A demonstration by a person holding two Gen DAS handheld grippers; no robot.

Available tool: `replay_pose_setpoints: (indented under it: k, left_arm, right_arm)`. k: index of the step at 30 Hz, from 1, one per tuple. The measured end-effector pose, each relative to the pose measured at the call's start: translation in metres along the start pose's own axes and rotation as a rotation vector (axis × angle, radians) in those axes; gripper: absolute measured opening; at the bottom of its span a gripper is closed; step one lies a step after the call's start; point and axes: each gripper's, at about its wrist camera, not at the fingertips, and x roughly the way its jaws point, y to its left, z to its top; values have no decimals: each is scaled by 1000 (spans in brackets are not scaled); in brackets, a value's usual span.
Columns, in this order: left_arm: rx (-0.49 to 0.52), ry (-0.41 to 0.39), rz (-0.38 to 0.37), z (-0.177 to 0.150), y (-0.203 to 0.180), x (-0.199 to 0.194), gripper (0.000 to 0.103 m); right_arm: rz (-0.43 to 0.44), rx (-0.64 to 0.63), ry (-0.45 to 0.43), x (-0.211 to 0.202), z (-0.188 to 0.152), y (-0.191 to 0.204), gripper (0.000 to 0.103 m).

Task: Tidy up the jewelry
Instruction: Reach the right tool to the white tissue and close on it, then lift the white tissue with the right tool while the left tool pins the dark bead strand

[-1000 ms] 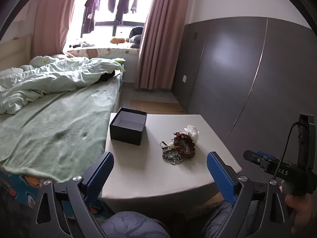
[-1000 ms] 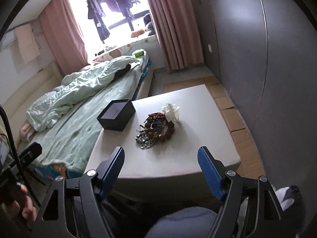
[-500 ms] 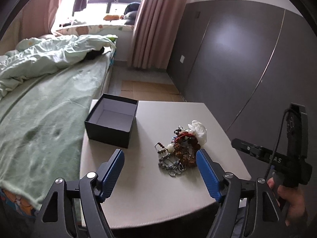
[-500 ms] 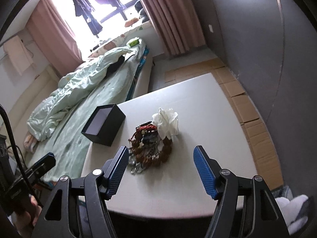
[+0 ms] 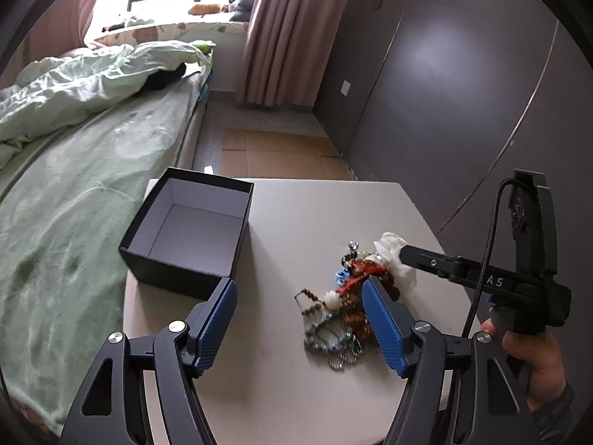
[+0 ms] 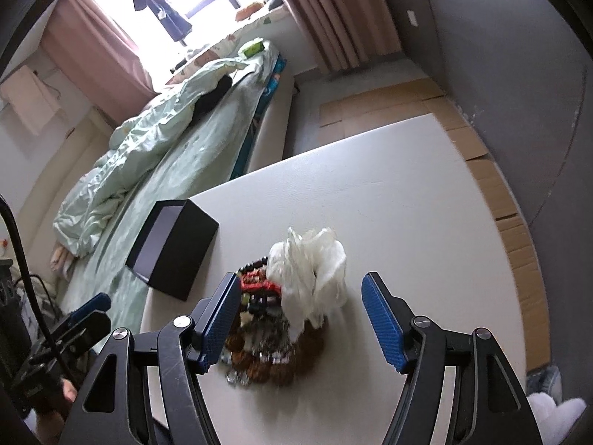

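A pile of jewelry (image 5: 343,315), with beaded bracelets, chains and a white fabric flower (image 5: 398,259), lies on the pale table (image 5: 296,389). An open, empty black box (image 5: 189,233) stands to its left. My left gripper (image 5: 300,319) is open and empty, low over the table between box and pile, its right finger (image 5: 381,322) beside the pile. My right gripper (image 6: 300,319) is open and empty, close above the pile (image 6: 267,337), with the white flower (image 6: 311,274) between its fingers. The box (image 6: 174,244) shows at the left there.
A bed with a green sheet and duvet (image 5: 74,141) borders the table's left side. A dark grey wardrobe wall (image 5: 444,92) stands on the right. Cardboard sheets (image 6: 493,181) cover the floor beyond the table. Pink curtains (image 5: 285,33) hang by the window.
Both grippers have moved forward and down toward the table. The jewelry pile and the box appear larger and closer. Both stay open and empty.
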Motion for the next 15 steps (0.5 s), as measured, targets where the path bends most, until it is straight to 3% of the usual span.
replay_pose_setpoints:
  k: [2, 4, 6, 8, 15]
  left_arm:
    - [-8, 12, -10, 7, 2, 10, 71]
    - [-6, 17, -11, 13, 3, 17, 71]
    - [5, 19, -14, 18, 2, 23, 71]
    - [16, 25, -22, 23, 0, 30, 71]
    - [23, 68, -79, 35, -6, 52, 71]
  right_arm:
    - [14, 7, 33, 13, 5, -1, 65]
    - [23, 5, 70, 25, 8, -2, 52]
    - [40, 24, 108, 35, 10, -7, 18]
    - [48, 49, 102, 34, 11, -11, 8]
    - [158, 93, 18, 12, 14, -14, 5]
